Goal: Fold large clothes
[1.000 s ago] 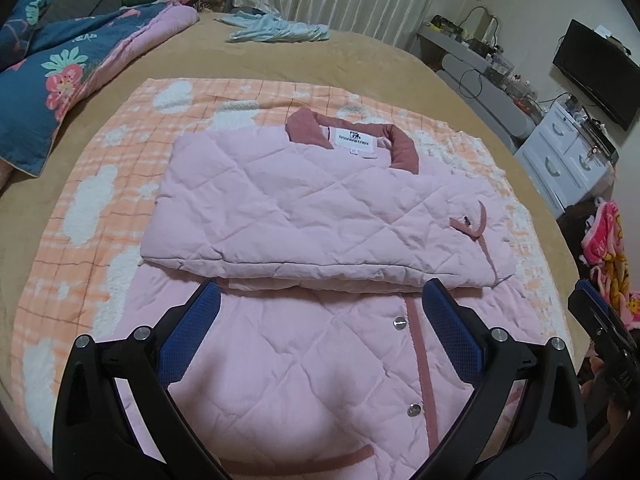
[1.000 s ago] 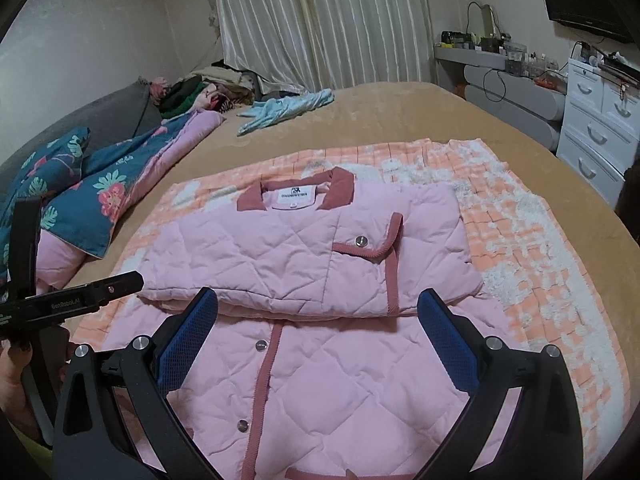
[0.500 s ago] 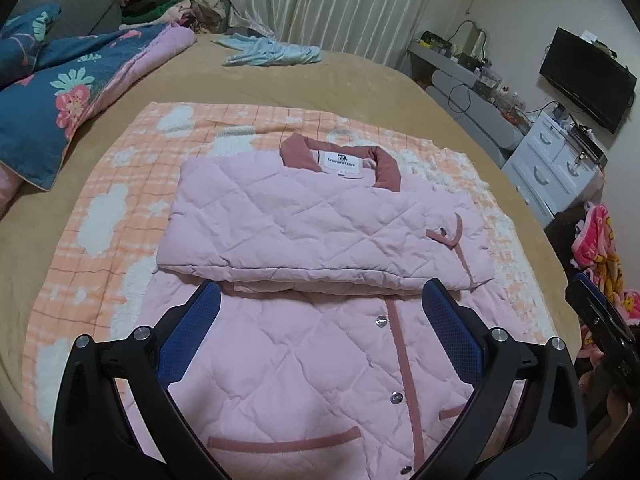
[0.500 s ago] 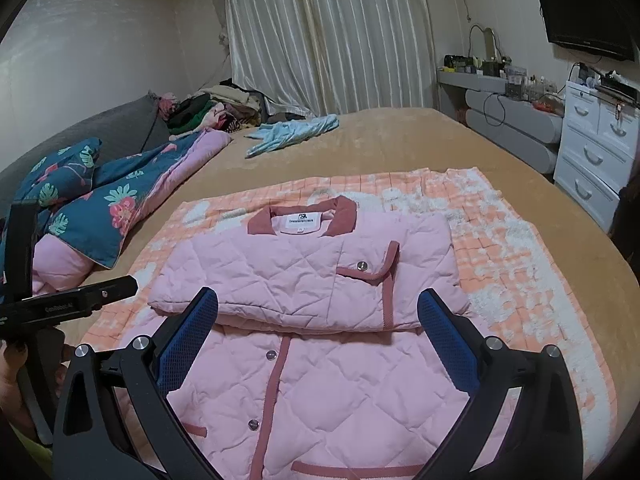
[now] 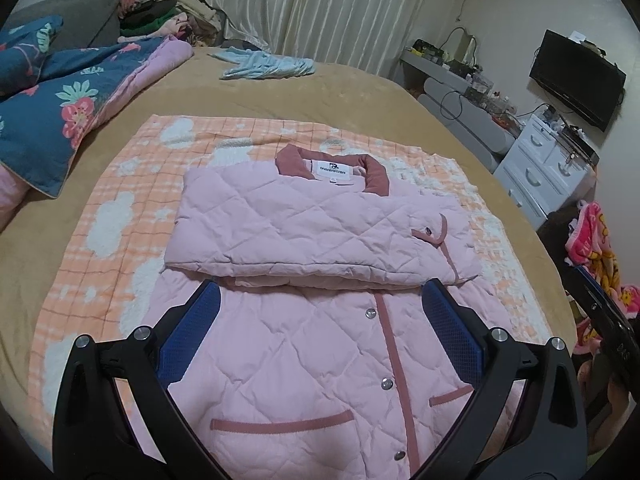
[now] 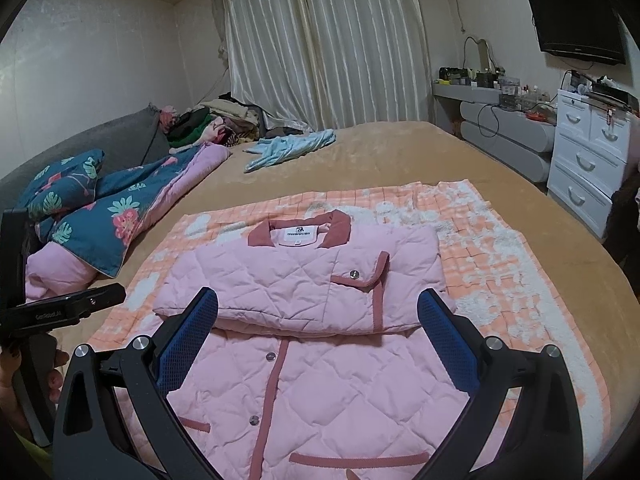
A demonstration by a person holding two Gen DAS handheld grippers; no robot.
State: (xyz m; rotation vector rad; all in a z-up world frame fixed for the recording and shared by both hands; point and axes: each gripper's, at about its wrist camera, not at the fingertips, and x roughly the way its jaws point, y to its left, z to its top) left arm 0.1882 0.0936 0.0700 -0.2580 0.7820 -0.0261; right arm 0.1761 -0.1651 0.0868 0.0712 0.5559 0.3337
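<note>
pink quilted padding fills your left wrist view: the jacket (image 5: 320, 280) lies flat on the orange checked blanket (image 5: 100, 208) on the bed (image 5: 340, 96), collar (image 5: 332, 166) at the far end, hem toward you. its sleeves are folded across the chest into a thick band, and that band's long axis runs left to right, square across your line of approach. your left gripper (image 5: 320, 332) hangs over the lower body of the jacket with its jaws spread wide and nothing between the blue pads (image 5: 188, 336). the band's near edge sits just ahead of the fingertips. from here the placket runs right of centre, so you look to be over the jacket's left half.

in your right wrist view the same jacket (image 6: 320, 300) lies straight ahead, collar (image 6: 300, 230) far and hem close under the tool. your right gripper (image 6: 318, 336) is also wide open and empty, above the lower front, with the placket left of centre. your left hand (image 6: 24, 384) shows at the left edge holding the other tool.

the hem seems the part left to fold, and it lies nearest you, below both tools. each hand looks about equally close to its own hem corner, so you would likely reach back and down, then carry the hem away from you toward the collar.
</note>
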